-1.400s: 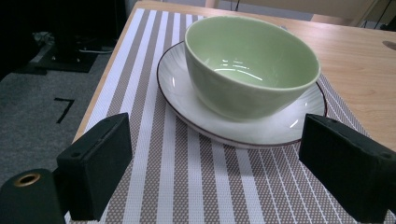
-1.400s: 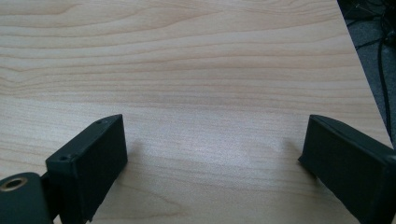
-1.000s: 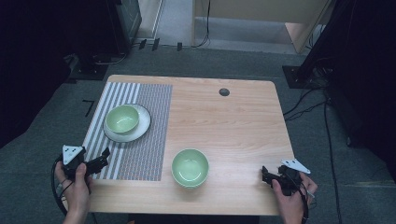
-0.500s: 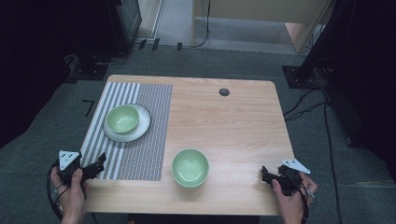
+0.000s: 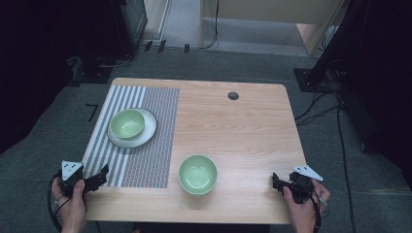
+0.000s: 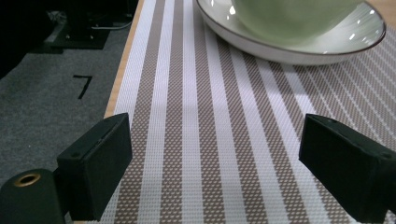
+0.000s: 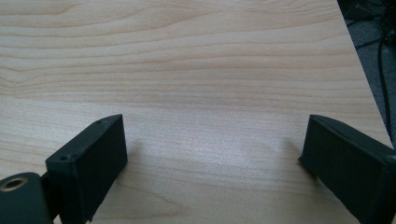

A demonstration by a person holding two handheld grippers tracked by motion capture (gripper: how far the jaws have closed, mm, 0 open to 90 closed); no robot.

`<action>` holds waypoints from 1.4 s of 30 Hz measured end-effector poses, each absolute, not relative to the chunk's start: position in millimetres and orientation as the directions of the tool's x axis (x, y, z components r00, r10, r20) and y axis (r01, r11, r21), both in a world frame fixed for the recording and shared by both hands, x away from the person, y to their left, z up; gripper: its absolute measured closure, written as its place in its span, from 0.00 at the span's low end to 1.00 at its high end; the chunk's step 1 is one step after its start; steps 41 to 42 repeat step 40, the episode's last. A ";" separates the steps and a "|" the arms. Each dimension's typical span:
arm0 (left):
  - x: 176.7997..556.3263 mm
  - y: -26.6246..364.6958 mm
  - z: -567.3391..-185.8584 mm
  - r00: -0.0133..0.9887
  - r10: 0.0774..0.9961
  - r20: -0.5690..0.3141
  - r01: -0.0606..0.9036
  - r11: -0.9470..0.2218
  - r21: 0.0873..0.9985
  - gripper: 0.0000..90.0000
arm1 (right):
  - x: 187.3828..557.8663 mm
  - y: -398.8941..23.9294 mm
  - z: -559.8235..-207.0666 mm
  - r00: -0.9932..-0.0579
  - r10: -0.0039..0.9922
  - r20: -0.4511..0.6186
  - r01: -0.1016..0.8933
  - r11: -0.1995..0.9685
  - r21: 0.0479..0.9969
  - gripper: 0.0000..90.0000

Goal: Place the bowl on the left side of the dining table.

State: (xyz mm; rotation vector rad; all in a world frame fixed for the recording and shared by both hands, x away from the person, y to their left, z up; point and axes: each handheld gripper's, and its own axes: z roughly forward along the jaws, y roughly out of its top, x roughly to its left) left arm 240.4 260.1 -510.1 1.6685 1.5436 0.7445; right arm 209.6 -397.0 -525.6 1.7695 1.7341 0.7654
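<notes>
At the near edge of the worktop, two tools sit low in the person's hands. The left tool has its jaws spread wide over the near left corner of the striped placemat, pinching nothing. The right tool is likewise spread, over bare wood at the near right corner. Between them, just right of the mat, stands one green bowl, empty. Farther back on the mat, a second green bowl, also empty, sits in one white plate. Two bowls, one plate, one mat.
</notes>
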 end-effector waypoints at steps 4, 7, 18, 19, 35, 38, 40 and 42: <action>238.5 261.8 -512.1 0.116 0.992 -0.048 0.574 -0.028 0.819 0.10 | 209.6 -397.0 -525.6 0.010 1.000 0.025 0.692 -0.025 0.722 0.07; 238.2 262.4 -513.0 0.120 0.992 -0.045 0.575 -0.032 0.818 0.10 | 209.6 -397.0 -525.6 0.010 1.000 0.025 0.692 -0.025 0.722 0.07; 238.3 263.3 -515.4 0.141 0.990 -0.010 0.610 -0.079 0.788 0.10 | 209.5 -396.9 -525.6 0.010 1.000 0.025 0.692 -0.025 0.722 0.07; 238.5 263.4 -515.6 0.141 0.990 -0.011 0.616 -0.079 0.784 0.10 | 209.5 -396.9 -525.6 0.010 1.000 0.025 0.692 -0.025 0.722 0.07; 242.8 261.9 -517.9 0.151 0.989 0.001 0.674 -0.103 0.731 0.10 | 209.5 -397.0 -525.6 0.010 1.000 0.024 0.692 -0.024 0.722 0.07; 242.8 261.1 -517.9 0.143 0.990 0.002 0.676 -0.099 0.731 0.10 | 209.5 -397.0 -525.6 0.010 1.000 0.025 0.692 -0.025 0.722 0.07; 242.7 261.2 -517.9 0.143 0.990 0.001 0.675 -0.098 0.731 0.10 | 209.5 -397.0 -525.6 0.010 1.000 0.025 0.692 -0.025 0.722 0.07; 242.7 261.2 -517.9 0.143 0.990 0.001 0.675 -0.098 0.731 0.10 | 209.5 -397.0 -525.6 0.010 1.000 0.025 0.692 -0.025 0.722 0.07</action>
